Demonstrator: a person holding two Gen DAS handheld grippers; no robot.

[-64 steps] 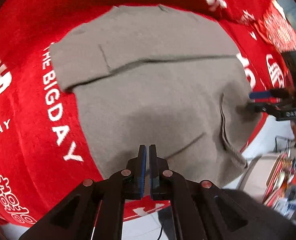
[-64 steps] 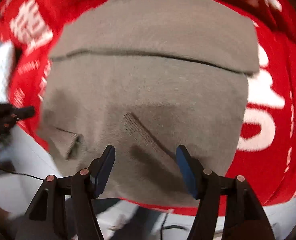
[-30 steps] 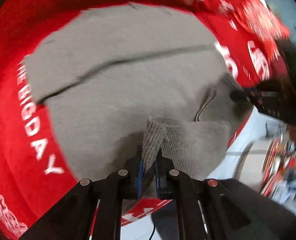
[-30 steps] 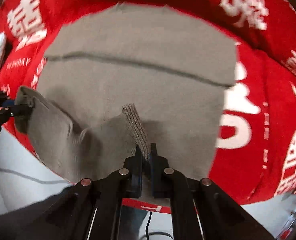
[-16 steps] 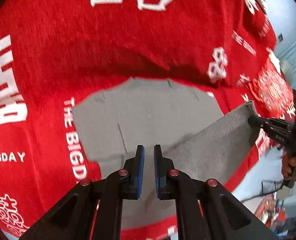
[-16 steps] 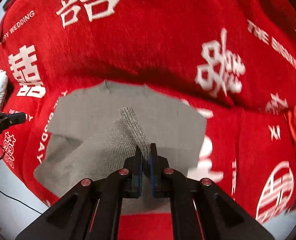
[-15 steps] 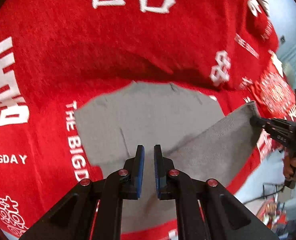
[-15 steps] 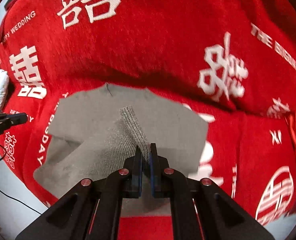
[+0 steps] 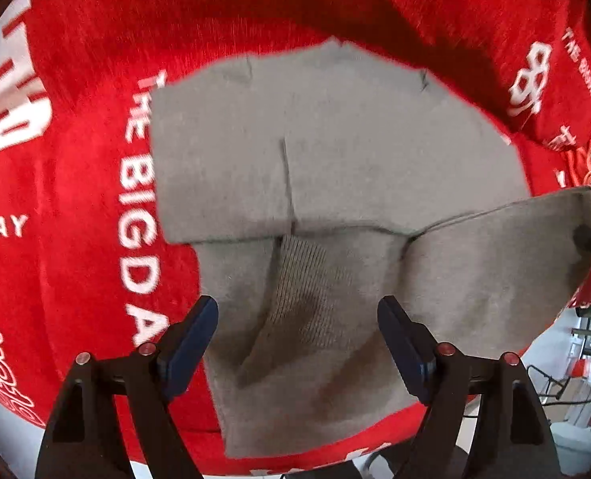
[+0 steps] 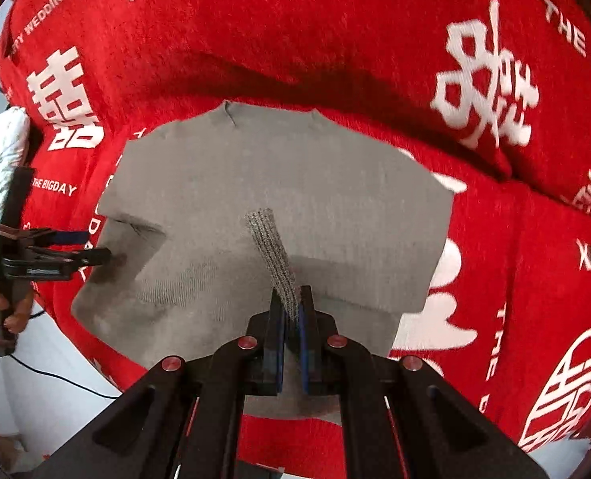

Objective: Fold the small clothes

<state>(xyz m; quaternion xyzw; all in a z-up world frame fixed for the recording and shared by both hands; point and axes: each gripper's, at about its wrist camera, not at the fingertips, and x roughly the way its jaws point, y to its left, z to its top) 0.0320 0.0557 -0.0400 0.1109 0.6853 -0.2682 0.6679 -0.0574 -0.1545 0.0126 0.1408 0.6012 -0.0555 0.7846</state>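
The grey knit garment (image 9: 335,167) lies on a red cloth printed with white lettering, partly folded. Its far portion rests flat, with a straight folded edge running across the middle and a short seam line standing upright in it. The near part is doubled back over it, rumpled, with a ribbed hem band (image 10: 273,255) showing. One corner of that hem is lifted off the cloth and pulled taut, while the other side slumps loosely.
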